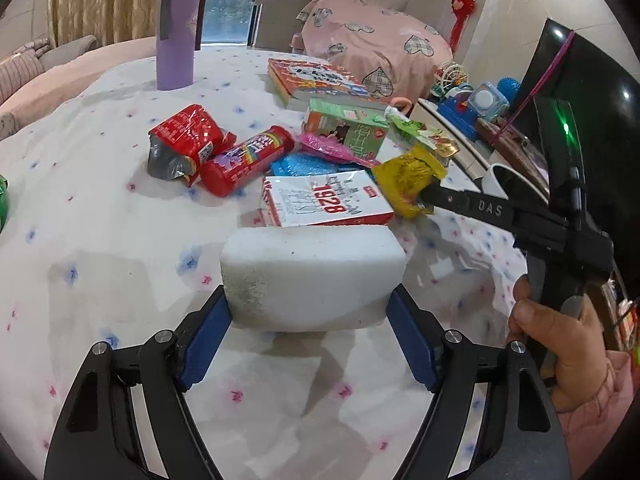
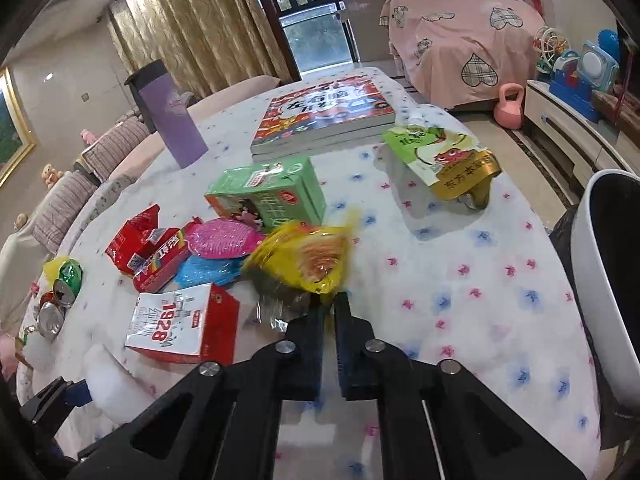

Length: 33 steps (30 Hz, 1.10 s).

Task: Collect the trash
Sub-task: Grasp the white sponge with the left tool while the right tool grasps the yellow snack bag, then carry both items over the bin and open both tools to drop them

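Right jaws clamp yellow wrapper; left jaws grip white sponge.

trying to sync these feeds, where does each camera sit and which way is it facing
Left wrist: on the left gripper, facing across the table; its pads flank a white sponge; a hand shows.
Right wrist: on the right gripper, facing the window, shut on a yellow wrapper.
Shared: that wrapper, the 1928 box, purple tumbler.
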### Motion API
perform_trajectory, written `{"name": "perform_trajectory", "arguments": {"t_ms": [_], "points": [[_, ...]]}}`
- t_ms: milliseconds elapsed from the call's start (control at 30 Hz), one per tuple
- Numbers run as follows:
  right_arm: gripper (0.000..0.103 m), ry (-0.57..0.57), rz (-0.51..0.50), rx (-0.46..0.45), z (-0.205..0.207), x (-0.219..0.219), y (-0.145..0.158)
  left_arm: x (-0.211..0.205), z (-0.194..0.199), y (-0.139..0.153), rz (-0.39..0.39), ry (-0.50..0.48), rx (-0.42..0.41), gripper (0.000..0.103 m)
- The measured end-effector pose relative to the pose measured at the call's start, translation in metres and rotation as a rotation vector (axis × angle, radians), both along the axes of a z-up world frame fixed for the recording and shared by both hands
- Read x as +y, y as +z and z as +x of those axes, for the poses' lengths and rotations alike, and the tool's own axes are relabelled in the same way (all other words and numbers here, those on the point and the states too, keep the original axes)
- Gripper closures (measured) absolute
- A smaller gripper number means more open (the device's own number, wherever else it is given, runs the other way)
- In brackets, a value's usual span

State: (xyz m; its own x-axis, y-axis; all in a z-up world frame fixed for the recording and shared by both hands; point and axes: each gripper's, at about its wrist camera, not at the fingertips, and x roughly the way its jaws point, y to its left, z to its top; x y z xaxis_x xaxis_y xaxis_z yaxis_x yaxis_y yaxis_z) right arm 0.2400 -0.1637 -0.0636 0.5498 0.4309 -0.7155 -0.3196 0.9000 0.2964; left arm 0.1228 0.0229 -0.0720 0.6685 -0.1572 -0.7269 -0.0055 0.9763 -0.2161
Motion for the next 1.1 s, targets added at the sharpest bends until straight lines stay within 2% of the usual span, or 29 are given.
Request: {"name": "perform_trajectory", "arguments": {"t_ms": [67,633,1100], "points": [[0.103,-0.006,0.005,-0.009,-0.004,-0.006,0.002,-0.003,0.0,0.004,0.001,-0.011,-0.008,0.025],[0.103,-0.067,0.086,-0.049,-0.043,-0.065,0.024,-0.049,0.008,0.03,-0.007,-0.128,-0.071,0.025],[0.103,-0.22,0.097,-0.103,-0.073,-0.149,0.044,-0.122,0.03,0.047,0.001,-0.265,-0.105,0.025]]}}
